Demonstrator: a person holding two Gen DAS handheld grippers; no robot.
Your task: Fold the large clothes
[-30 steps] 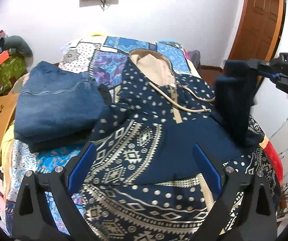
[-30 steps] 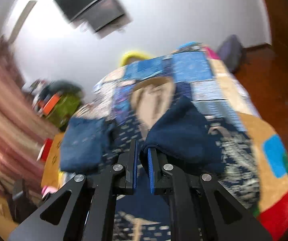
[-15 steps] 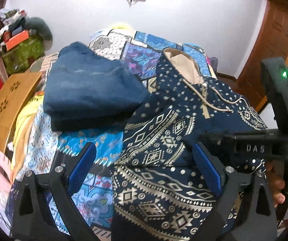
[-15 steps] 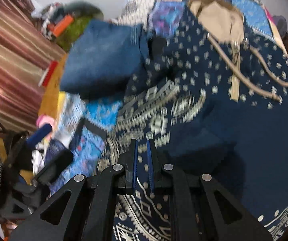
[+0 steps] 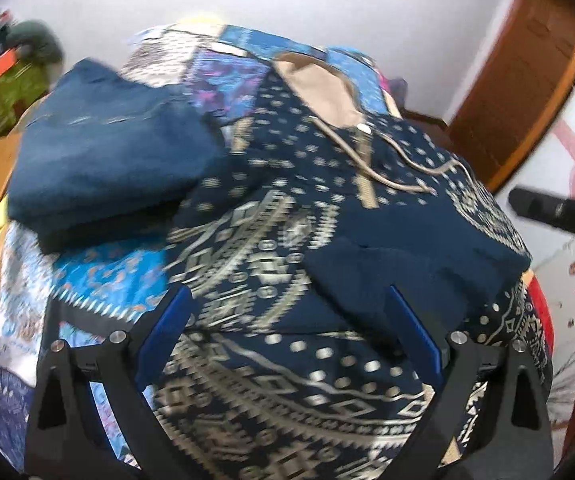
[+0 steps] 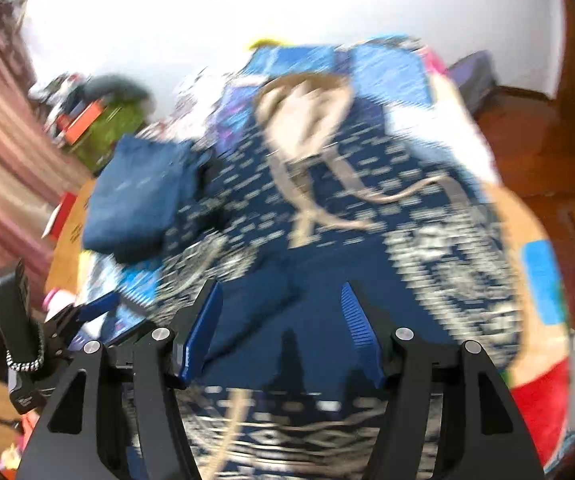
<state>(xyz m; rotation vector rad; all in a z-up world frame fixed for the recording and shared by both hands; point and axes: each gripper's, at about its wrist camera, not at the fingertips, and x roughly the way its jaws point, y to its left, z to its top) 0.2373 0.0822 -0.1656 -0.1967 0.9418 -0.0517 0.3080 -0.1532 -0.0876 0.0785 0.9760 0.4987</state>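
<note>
Navy fleece-looking hoodie (image 5: 287,248) w/ cream geometric print lies face-up across the patchwork bed cover (image 5: 99,280), tan-lined hood (image 5: 319,88) toward the wall, drawcords loose over the zip. One sleeve (image 5: 407,276) is laid across the chest, plain inner side up. Folded denim (image 5: 103,156) sits just beside the other shoulder, touching that sleeve. Left gripper (image 5: 287,340) hovers low over the hem, jaws wide apart, nothing in them; right gripper (image 6: 283,332) likewise spread and empty above the mid-body. Prob. thick, soft, fairly heavy for cloth: it should drape and sag, not slide much on the cover, and bulk up at each fold. Best holds, I'd say, are the ribbed hem corners or shoulder seam, pinching both layers; avoid the cords & zip. Right view is motion-blurred, so detail there is unsure.
</note>
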